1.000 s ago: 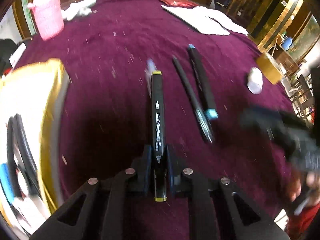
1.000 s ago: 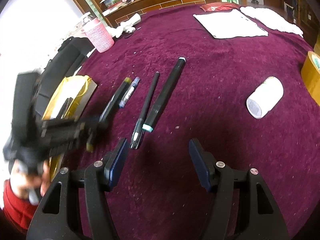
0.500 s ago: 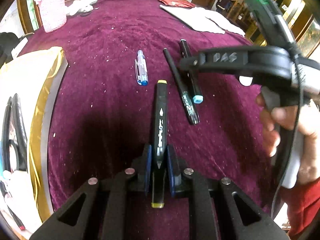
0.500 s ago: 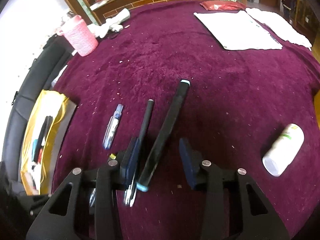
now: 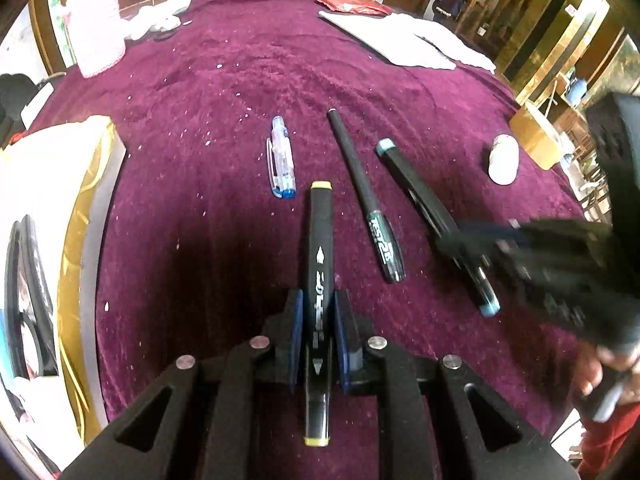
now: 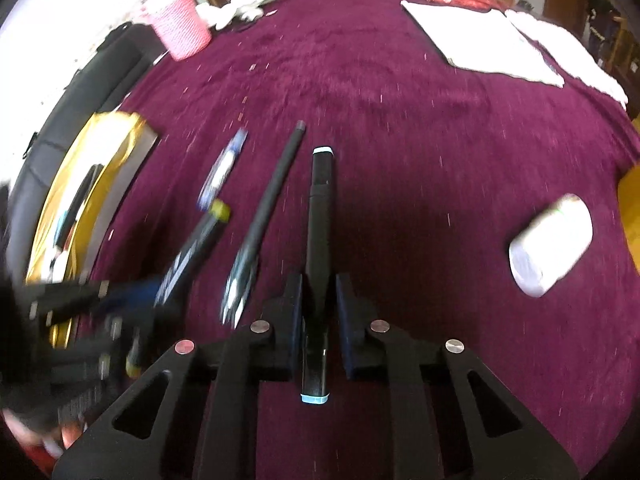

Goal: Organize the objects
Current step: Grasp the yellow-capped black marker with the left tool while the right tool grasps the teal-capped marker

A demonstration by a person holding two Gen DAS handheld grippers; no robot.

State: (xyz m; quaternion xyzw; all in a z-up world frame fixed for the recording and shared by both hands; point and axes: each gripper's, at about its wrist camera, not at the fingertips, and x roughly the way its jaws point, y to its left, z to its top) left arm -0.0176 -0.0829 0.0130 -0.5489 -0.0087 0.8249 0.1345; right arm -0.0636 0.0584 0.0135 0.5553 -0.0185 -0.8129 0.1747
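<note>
My left gripper (image 5: pixel 318 304) is shut on a black marker with yellow ends (image 5: pixel 320 240), held just above the purple cloth. My right gripper (image 6: pixel 318 292) is shut on a black marker with light-blue ends (image 6: pixel 320 216); it also shows in the left wrist view (image 5: pixel 432 212), with the right gripper blurred at its near end. A thin black pen (image 5: pixel 364 196) and a clear blue pen (image 5: pixel 281 162) lie on the cloth between and beyond them. The gold-rimmed box (image 5: pixel 76 216) at the left holds several pens.
A white bottle (image 6: pixel 552 244) lies on its side to the right. A pink cup (image 6: pixel 180 24) stands far left. White papers (image 6: pixel 480 40) lie at the far right. A gold tape roll (image 5: pixel 536 136) sits at the right edge.
My right gripper has closed on the blue-ended marker and swung it straight along its fingers. My left gripper has kept its hold on the yellow-ended marker and shifted slightly.
</note>
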